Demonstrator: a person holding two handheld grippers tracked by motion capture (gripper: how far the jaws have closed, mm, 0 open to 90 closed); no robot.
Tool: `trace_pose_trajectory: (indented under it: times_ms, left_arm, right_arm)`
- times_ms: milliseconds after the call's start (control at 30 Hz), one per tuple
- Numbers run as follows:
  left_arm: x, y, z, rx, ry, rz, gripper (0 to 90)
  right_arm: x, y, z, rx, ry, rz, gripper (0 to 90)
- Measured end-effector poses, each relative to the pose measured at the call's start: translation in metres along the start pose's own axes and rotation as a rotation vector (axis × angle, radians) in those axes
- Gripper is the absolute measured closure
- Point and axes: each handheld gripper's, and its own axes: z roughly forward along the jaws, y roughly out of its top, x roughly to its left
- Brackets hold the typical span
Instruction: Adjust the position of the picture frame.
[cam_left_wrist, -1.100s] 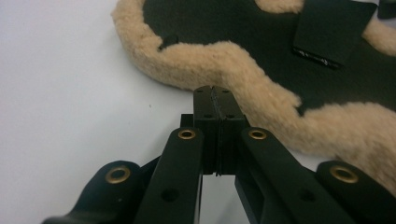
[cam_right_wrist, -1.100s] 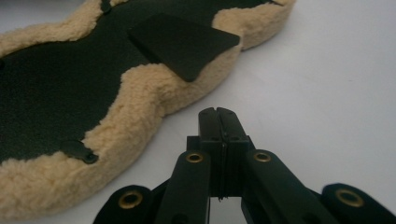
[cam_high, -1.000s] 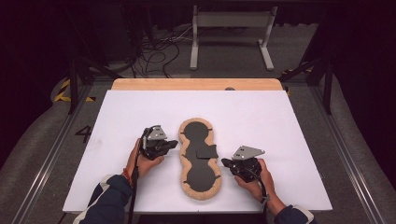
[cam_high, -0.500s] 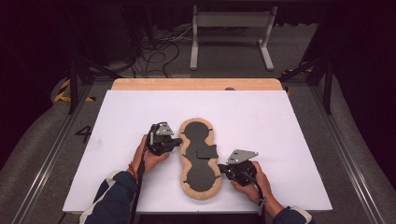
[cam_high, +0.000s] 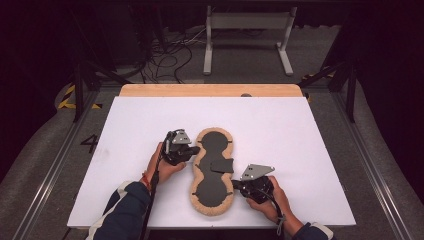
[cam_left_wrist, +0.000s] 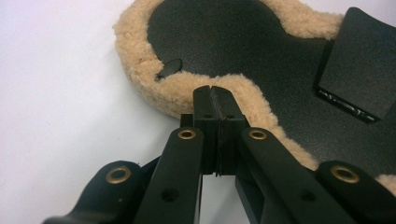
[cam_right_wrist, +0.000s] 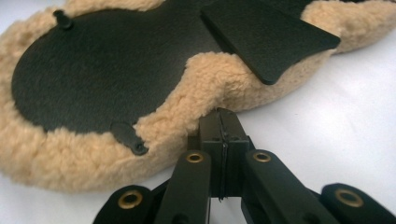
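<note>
A peanut-shaped pad with a black face and a tan fleece rim lies flat on the white table top. A black flap sticks out at its waist. My left gripper lies at the pad's left side. Its jaws are shut and empty, and the tips touch the fleece rim beside a small black tab. My right gripper lies at the pad's right side, also shut with nothing held. Its tips rest against the fleece below the flap.
A wooden strip edges the far side of the table top. Behind it on the floor stand a grey metal frame and a tangle of cables. Metal rails run along both sides of the table.
The left gripper has crept a little to the right, up to the pad's edge. The right gripper has slid slightly left toward the pad. Both stay shut.
</note>
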Motion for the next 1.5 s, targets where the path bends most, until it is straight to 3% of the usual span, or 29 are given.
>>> trace_pose_trajectory:
  times_ms: [67,233,567,700,1033,1200,1400,1500]
  left_arm:
    - [-0.001,0.001,0.0,0.004,0.008,0.012,89.6]
    - [0.002,-0.002,0.0,0.005,0.009,-0.013,87.9]
    - [0.003,-0.002,0.001,0.03,0.013,-0.001,88.0]
    - [0.004,0.001,0.005,0.031,-0.002,-0.028,88.6]
    - [0.003,0.024,0.021,0.062,-0.03,0.021,89.3]
    - [-0.003,0.028,0.029,0.047,-0.028,0.056,89.8]
    - [-0.005,0.035,0.036,0.051,-0.043,0.054,89.6]
    - [-0.009,0.047,0.036,0.057,-0.02,0.104,87.3]
  right_arm:
    - [0.001,0.0,0.0,-0.001,0.005,0.003,90.0]
    - [0.004,-0.001,-0.001,0.004,0.001,-0.011,90.0]
    - [0.003,-0.002,-0.002,-0.003,0.018,0.019,90.0]
    - [0.004,-0.003,-0.001,-0.01,0.027,0.023,90.0]
    - [0.02,0.001,0.003,-0.011,0.035,-0.022,90.0]
    - [0.027,0.002,0.006,-0.019,0.045,-0.04,90.0]
    - [0.033,0.004,0.009,-0.022,0.045,-0.051,90.0]
    - [0.034,0.006,0.01,-0.019,0.04,-0.067,90.0]
